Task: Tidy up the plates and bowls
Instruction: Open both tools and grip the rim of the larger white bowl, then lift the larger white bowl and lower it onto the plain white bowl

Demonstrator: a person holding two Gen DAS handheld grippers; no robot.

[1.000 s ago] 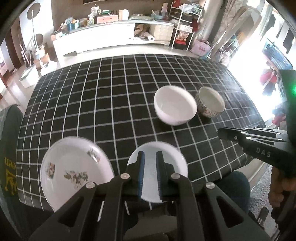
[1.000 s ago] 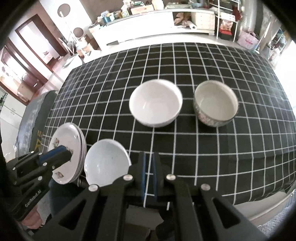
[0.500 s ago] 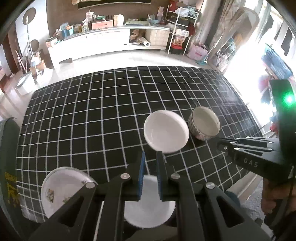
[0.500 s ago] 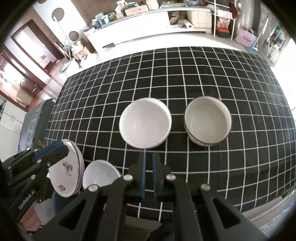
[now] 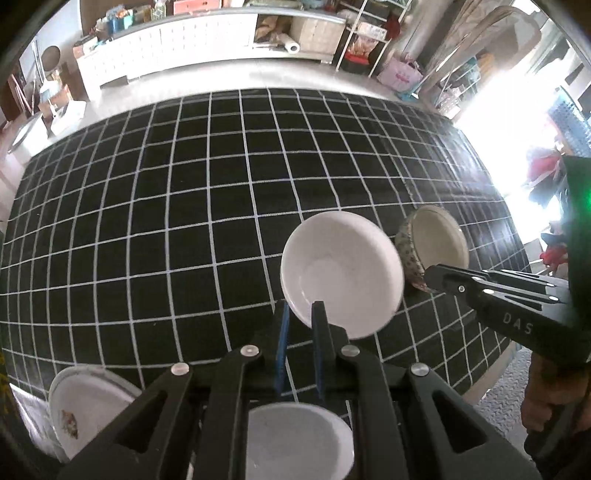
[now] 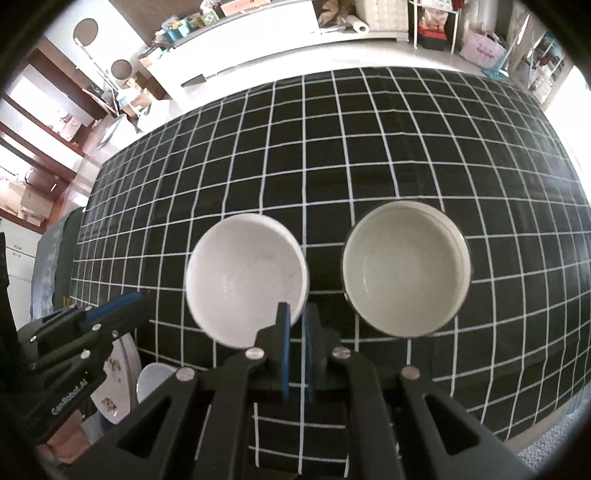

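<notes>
A plain white bowl [image 5: 341,273] [image 6: 245,280] stands on the black checked tablecloth [image 5: 166,206], with a patterned bowl [image 5: 434,253] [image 6: 406,267] just to its right. My left gripper [image 5: 300,308] hangs above the white bowl's near rim, jaws nearly shut and holding nothing. My right gripper [image 6: 295,312] hangs above the gap between the two bowls, jaws nearly shut and empty. A floral plate [image 5: 83,402] [image 6: 116,380] and a small white plate [image 5: 299,439] [image 6: 153,380] lie at the table's near edge, partly hidden by the gripper bodies.
The table's near edge runs just under both grippers. A white sideboard [image 5: 184,48], a shelf rack [image 5: 369,33] and household clutter stand beyond the table's far side. A dark chair back [image 6: 55,258] is at the left end.
Both grippers have moved forward over the table towards the two bowls. The plates have slipped below and behind the gripper bodies. No dish has moved.
</notes>
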